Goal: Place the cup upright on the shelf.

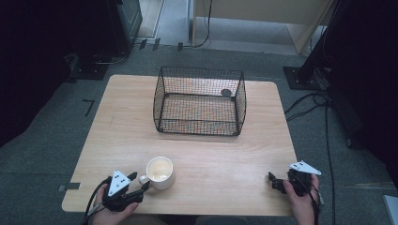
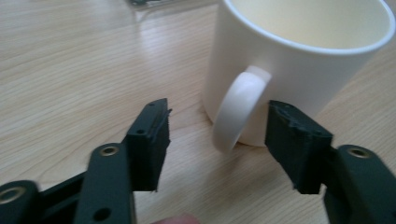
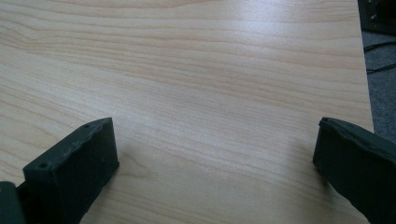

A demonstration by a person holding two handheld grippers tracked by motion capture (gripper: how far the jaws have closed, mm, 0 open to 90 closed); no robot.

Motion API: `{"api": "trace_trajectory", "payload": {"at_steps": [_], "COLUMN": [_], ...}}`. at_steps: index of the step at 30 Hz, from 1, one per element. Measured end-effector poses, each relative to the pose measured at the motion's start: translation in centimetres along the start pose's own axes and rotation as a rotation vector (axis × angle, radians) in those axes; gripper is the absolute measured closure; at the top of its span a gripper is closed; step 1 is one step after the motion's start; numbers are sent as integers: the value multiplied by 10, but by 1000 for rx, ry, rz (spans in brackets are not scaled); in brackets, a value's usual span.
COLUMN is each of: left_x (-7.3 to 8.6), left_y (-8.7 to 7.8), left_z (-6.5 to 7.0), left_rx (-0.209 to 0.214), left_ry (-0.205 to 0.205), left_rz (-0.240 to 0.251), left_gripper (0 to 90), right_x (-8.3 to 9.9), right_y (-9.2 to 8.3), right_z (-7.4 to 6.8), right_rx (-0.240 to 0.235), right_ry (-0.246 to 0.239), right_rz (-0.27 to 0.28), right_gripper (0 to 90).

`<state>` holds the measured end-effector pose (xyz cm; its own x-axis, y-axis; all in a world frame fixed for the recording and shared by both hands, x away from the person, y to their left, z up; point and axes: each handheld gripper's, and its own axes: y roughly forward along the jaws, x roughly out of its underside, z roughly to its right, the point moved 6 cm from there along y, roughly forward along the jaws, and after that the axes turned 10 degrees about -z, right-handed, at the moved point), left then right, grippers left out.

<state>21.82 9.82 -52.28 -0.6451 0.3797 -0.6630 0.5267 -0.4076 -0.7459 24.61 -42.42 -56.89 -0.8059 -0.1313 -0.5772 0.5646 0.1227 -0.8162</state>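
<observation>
We see table (image 1: 117, 126): pale wood grain, smooth, matt | mug (image 2: 299, 70): white, glossy ceramic look | basket (image 1: 199, 101): black wire mesh | left gripper (image 2: 217, 140) pads: matt black, rough-edged | floor (image 1: 42, 154): grey carpet

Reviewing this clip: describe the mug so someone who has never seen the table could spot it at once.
On the light wooden table, look at the near edge, in front of the black wire basket. The mug stands upright there, its handle between the open jaws of the left gripper. It is the one white, round object on the table.
</observation>
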Motion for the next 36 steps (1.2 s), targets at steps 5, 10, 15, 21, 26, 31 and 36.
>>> {"api": "trace_trajectory", "payload": {"at_steps": [5,10,15,21,26,31,36], "left_x": [-4,-9,-15,-27,-37,-46,-60], "left_y": [6,11,16,19,19,21,20], "left_z": [5,5,4,5,5,9,13], "left_rx": [-23,-26,-16,-37,-20,-43,-26], "left_ry": [28,24,-2,-34,-45,-19,-15], "left_rz": [-28,-29,-31,12,53,66,116], "left_gripper": [513,702,795,812,823,838,851], "right_x": [0,0,0,0,0,0,0], "right_y": [0,0,0,0,0,0,0], "right_z": [0,0,-1,-1,-1,-2,-2], "right_rx": [-3,-3,-5,-7,-9,-11,-14], "right_ry": [-4,-4,-9,-11,-12,-15,-20], "right_rz": [-1,-2,-2,-1,-2,-1,-1], "right_gripper": [0,0,0,0,0,0,0]}}
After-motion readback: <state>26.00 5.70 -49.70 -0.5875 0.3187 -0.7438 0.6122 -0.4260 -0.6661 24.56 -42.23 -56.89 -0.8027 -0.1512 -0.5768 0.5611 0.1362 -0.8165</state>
